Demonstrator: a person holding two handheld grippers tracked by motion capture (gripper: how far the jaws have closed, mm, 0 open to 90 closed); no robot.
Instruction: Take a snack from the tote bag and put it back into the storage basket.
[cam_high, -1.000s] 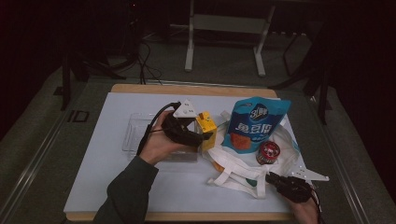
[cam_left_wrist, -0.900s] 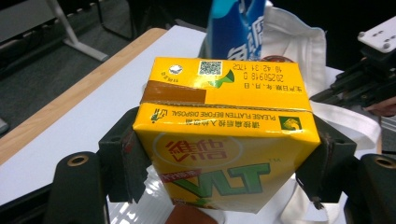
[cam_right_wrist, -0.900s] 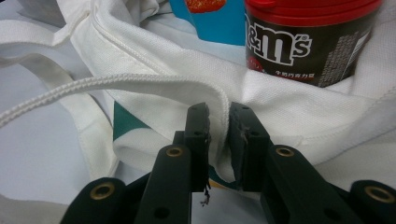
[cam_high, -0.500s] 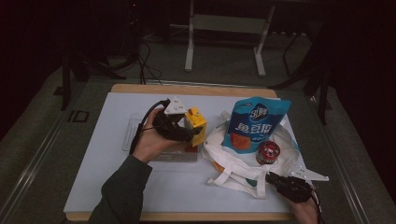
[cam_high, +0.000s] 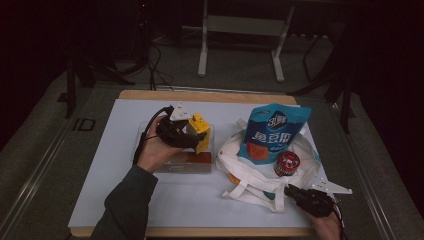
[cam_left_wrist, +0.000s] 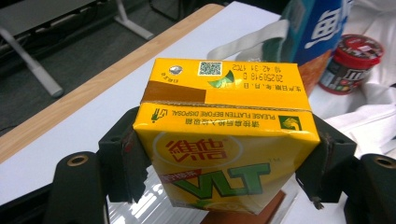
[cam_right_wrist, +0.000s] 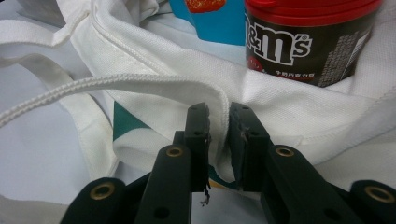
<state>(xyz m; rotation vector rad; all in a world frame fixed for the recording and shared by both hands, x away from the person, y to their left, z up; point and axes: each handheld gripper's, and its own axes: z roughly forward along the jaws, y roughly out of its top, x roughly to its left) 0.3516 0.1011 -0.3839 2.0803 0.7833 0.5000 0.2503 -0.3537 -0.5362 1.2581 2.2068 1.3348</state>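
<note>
My left gripper (cam_high: 192, 134) is shut on a yellow drink carton (cam_high: 201, 130) and holds it just above a clear plastic tray (cam_high: 175, 167). In the left gripper view the carton (cam_left_wrist: 224, 140) sits squarely between the two black fingers (cam_left_wrist: 122, 158), top face toward the camera. At the near right, my right gripper (cam_high: 296, 192) pinches the rim of a white tote bag (cam_high: 260, 177). The right gripper view has the bag's hem (cam_right_wrist: 140, 84) folded between the nearly closed jaws of that gripper (cam_right_wrist: 218, 125).
A blue snack pouch (cam_high: 274, 131) stands upright in the tote bag, with a red-lidded M&M's tub (cam_high: 287, 163) beside it. The tub (cam_right_wrist: 299, 42) is just beyond my right gripper. A brown item (cam_high: 196, 159) lies in the tray. The white mat (cam_high: 120, 150) covers the wooden table.
My left gripper has shifted a little to the left with the yellow carton in it. The right gripper has stayed on the bag's rim.
</note>
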